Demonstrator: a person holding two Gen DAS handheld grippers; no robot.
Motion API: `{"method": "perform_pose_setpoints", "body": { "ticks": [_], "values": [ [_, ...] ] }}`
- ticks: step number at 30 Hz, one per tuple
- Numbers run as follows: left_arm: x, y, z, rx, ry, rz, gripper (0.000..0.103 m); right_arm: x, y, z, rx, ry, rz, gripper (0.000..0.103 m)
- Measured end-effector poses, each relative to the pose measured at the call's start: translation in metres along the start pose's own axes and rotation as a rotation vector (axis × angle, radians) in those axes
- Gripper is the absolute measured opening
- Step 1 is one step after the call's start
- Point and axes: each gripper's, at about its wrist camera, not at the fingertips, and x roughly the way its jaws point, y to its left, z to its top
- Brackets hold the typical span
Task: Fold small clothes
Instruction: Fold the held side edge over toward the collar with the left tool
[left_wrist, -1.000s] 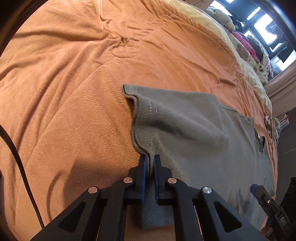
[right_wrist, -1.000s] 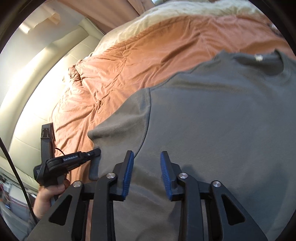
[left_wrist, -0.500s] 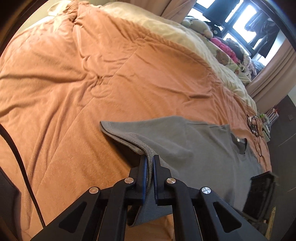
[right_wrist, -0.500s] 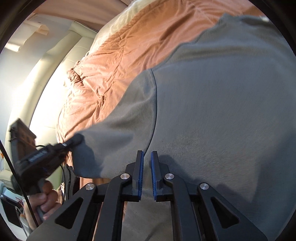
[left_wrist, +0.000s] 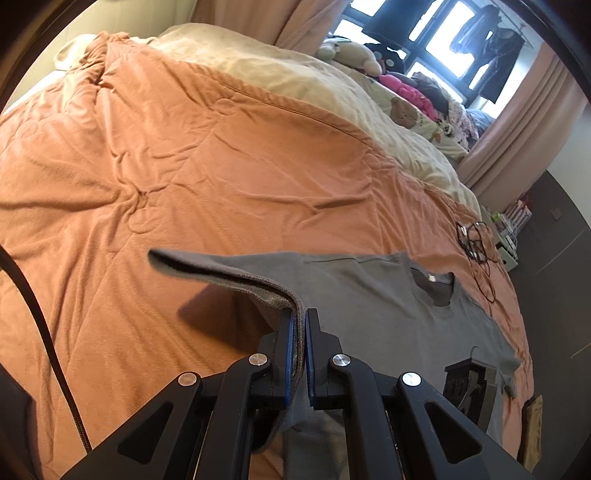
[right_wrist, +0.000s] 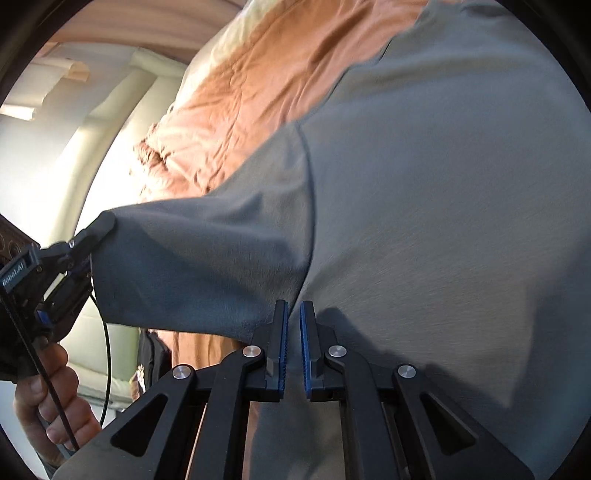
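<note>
On the bed, over an orange blanket (left_wrist: 229, 177), lies a grey T-shirt (left_wrist: 369, 295) with its collar (left_wrist: 434, 284) toward the right edge of the bed. Left tongs (left_wrist: 300, 317) are clamped on the hem of a sleeve (right_wrist: 199, 258), which rises off the blanket in a curved fold and throws a shadow beneath it. From the right wrist view those same tongs (right_wrist: 92, 236) grip the sleeve's end at the left, held by a hand (right_wrist: 48, 402), and the sleeve hangs stretched between them and the shirt's body. Right tongs (right_wrist: 291, 314) are drawn narrow, pinching the grey cloth just beside the sleeve seam near the armpit. A cream quilt (left_wrist: 295, 77) covers the far edge of the bed, and a tangle of black cable (left_wrist: 474, 240) lies near the right edge beyond the collar.
</note>
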Motion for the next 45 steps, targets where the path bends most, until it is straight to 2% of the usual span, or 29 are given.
{"method": "perform_pose_setpoints", "body": {
  "ticks": [9,12,15,16,18,19,20,23,26,27,33,36,45],
  "values": [
    [0.006,-0.045,-0.007,0.047,0.026,-0.093,0.005,-0.042,-0.009,0.013,0.013,-0.070,-0.044,0.004],
    [0.012,-0.060,-0.011,0.066,0.041,-0.124,0.005,-0.057,-0.009,0.008,0.016,-0.088,-0.050,0.005],
    [0.020,-0.074,-0.017,0.082,0.063,-0.157,0.005,-0.074,-0.010,0.004,0.017,-0.107,-0.073,0.010],
    [0.023,-0.078,-0.020,0.082,0.074,-0.171,0.005,-0.079,-0.010,0.002,0.015,-0.117,-0.075,0.015],
    [0.030,-0.085,-0.025,0.081,0.096,-0.199,0.005,-0.091,-0.006,-0.001,0.003,-0.149,-0.098,0.038],
    [0.033,-0.088,-0.029,0.084,0.106,-0.212,0.005,-0.095,-0.004,-0.001,-0.002,-0.162,-0.105,0.059],
    [0.037,-0.093,-0.032,0.092,0.118,-0.223,0.005,-0.102,-0.003,-0.004,-0.007,-0.178,-0.114,0.070],
    [0.049,-0.101,-0.039,0.112,0.167,-0.236,0.008,-0.112,0.002,-0.007,-0.028,-0.211,-0.129,0.072],
    [0.058,-0.101,-0.046,0.108,0.219,-0.235,0.026,-0.115,0.003,-0.011,-0.024,-0.219,-0.135,0.079],
    [0.058,-0.099,-0.046,0.105,0.215,-0.229,0.027,-0.114,0.004,-0.011,-0.022,-0.223,-0.135,0.079],
    [0.053,-0.069,-0.046,0.077,0.195,-0.127,0.027,-0.114,0.001,-0.010,-0.053,-0.176,-0.147,0.079],
    [0.054,-0.052,-0.049,0.064,0.198,-0.075,0.027,-0.113,-0.001,0.001,-0.072,-0.160,-0.159,0.079],
    [0.080,-0.017,-0.073,0.033,0.285,-0.014,0.027,-0.070,0.019,0.014,-0.245,-0.048,-0.324,0.079]
  ]
}}
